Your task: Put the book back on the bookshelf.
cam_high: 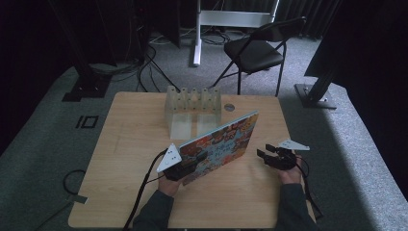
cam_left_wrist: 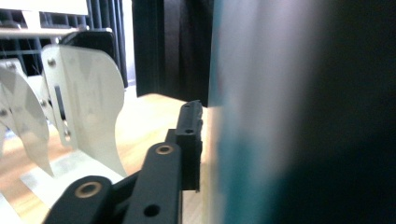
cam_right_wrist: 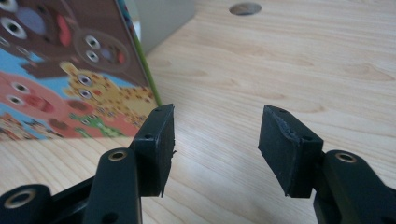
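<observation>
Left gripper [cam_high: 185, 166] jaws clamp the tilted, colourful animal-cartoon book [cam_high: 222, 139]; right gripper [cam_high: 267, 153] jaws gape empty

Grey carpet floor [cam_high: 43, 144], black folding chair [cam_high: 255, 50], dark curtains [cam_high: 308, 14]

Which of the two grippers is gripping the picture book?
The left gripper: its jaws clamp the tilted picture book at its lower left edge. The right gripper is open beside it, holding nothing.

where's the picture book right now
In the high view the picture book stands tilted mid-table, just in front of the white rack, gripped by the left gripper.
</observation>
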Demonstrator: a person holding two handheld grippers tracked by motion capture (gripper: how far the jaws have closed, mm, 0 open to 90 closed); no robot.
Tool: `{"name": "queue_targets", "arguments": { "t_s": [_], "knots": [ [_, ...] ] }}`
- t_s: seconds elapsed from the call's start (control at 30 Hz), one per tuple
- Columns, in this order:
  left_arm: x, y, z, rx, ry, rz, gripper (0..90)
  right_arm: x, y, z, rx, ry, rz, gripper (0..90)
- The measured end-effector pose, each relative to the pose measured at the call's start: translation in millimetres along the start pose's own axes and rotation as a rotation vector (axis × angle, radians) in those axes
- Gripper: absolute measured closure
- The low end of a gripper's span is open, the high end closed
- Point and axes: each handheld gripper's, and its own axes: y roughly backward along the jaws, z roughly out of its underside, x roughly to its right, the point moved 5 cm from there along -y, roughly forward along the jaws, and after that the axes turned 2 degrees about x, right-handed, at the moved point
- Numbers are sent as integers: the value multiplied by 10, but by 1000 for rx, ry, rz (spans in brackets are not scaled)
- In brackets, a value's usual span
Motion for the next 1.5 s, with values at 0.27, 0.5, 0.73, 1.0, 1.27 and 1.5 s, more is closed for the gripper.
{"name": "queue_targets", "arguments": {
  "t_s": [0.27, 0.5, 0.73, 1.0, 1.27, 1.5],
  "knots": [
    [-2, -32, 88, -8, 12, 2, 703, 32, -56, 74, -37, 11, 22, 448],
    [14, -52, 168, -14, 20, 5, 693, 57, -92, 126, -64, 20, 39, 440],
    [14, -69, 248, -25, 37, 17, 691, 60, -118, 159, -85, 31, 47, 439],
    [27, -105, 319, -29, 57, 37, 689, 82, -126, 186, -90, 24, 48, 439],
    [41, -130, 327, -31, 59, 42, 730, 79, -136, 195, -97, 25, 47, 439],
    [33, -158, 363, -35, 77, 55, 708, 83, -155, 217, -115, 34, 50, 437]
  ]
}}
